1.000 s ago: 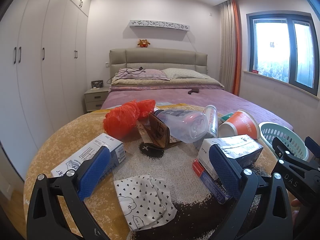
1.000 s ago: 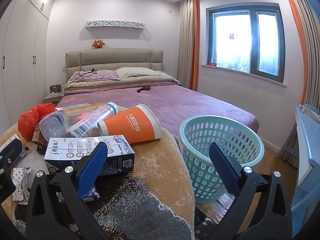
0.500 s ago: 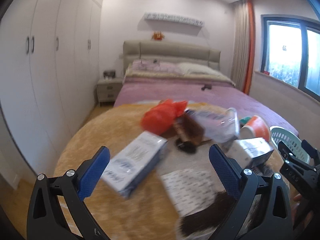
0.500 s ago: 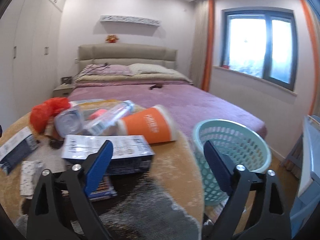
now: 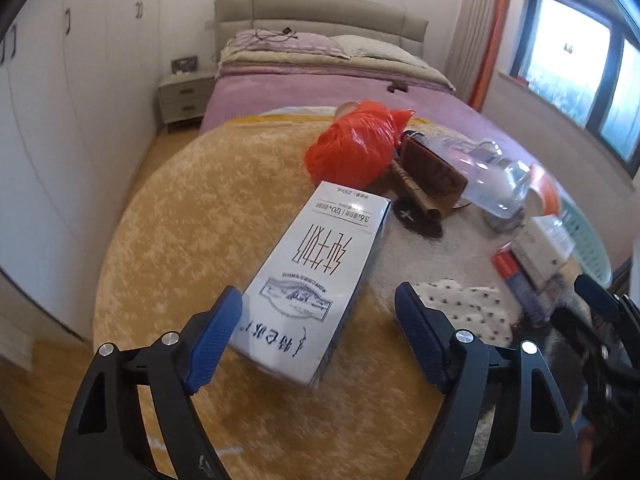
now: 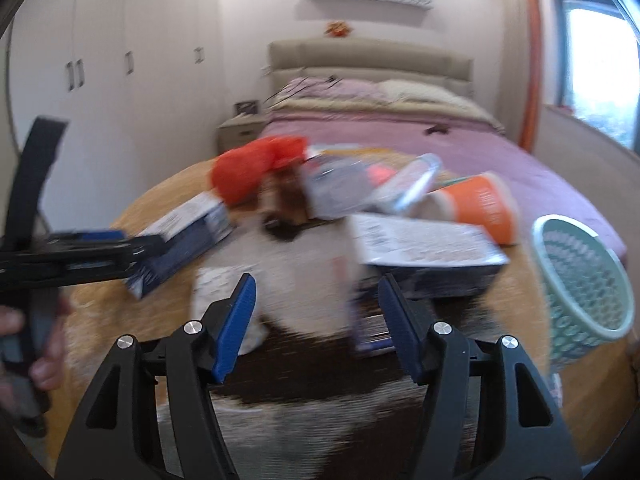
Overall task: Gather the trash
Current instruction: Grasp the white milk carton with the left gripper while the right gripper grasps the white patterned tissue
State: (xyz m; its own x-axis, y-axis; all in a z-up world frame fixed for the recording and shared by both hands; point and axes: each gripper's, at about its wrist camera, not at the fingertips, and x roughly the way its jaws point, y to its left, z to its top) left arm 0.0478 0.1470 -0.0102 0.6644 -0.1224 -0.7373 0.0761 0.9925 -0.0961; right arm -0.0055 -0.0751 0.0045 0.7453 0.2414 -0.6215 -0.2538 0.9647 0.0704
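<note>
left wrist view: left gripper (image 5: 318,320) hovers low, fingers wide astride the carton (image 5: 318,280). right gripper (image 6: 316,320), fingers apart, holds nothing. its view is blurred; basket (image 5: 588,240) is cut off.

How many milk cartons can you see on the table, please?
2: one milk carton lies between the left gripper's open fingers; the second carton lies beside the orange cup. Others may be hidden.

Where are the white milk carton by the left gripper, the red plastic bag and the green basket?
white milk carton (image 5: 320,280), left wrist view, printed top face.
red plastic bag (image 5: 352,148), left wrist view, crumpled middle.
green basket (image 6: 584,280), right wrist view, perforated side wall.
</note>
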